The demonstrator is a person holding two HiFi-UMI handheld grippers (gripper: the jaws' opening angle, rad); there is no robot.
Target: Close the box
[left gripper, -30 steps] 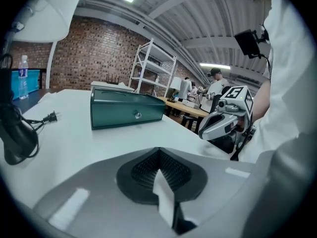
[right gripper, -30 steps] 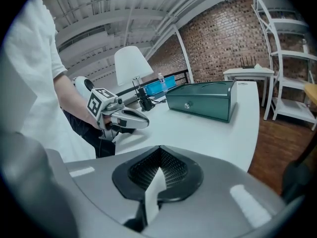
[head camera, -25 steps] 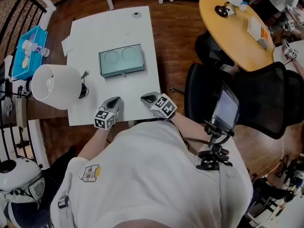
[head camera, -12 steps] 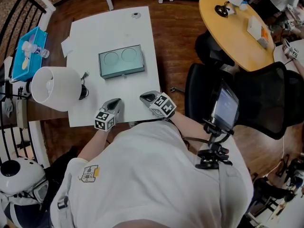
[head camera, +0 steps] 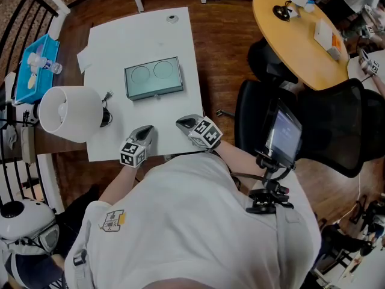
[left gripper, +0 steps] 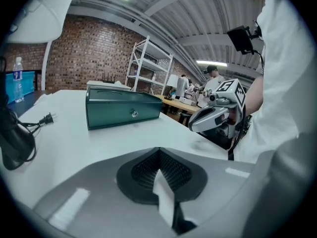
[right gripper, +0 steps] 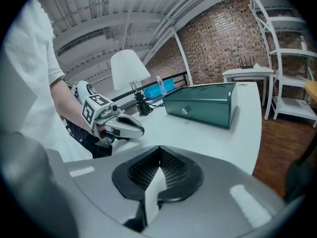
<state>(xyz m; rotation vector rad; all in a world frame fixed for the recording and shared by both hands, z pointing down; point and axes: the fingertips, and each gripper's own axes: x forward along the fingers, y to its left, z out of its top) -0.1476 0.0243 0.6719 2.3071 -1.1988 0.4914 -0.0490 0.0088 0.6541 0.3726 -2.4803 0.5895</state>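
A dark green box (head camera: 153, 77) lies on the white table (head camera: 114, 41) with its lid down; two round recesses mark the lid. Its front face with a small knob shows in the left gripper view (left gripper: 123, 112) and the right gripper view (right gripper: 202, 104). My left gripper (head camera: 145, 130) rests near the table's front edge, jaws shut and empty. My right gripper (head camera: 183, 123) sits beside it to the right, also shut with nothing in it. Both stand well short of the box. Each gripper shows in the other's view: the right gripper (left gripper: 218, 114) and the left gripper (right gripper: 124, 126).
A white lamp shade (head camera: 69, 111) lies at the table's left with its black base and cord (head camera: 106, 114). A blue tray with a water bottle (head camera: 36, 62) is further left. A black office chair (head camera: 313, 131) and a round wooden table (head camera: 295, 38) stand to the right.
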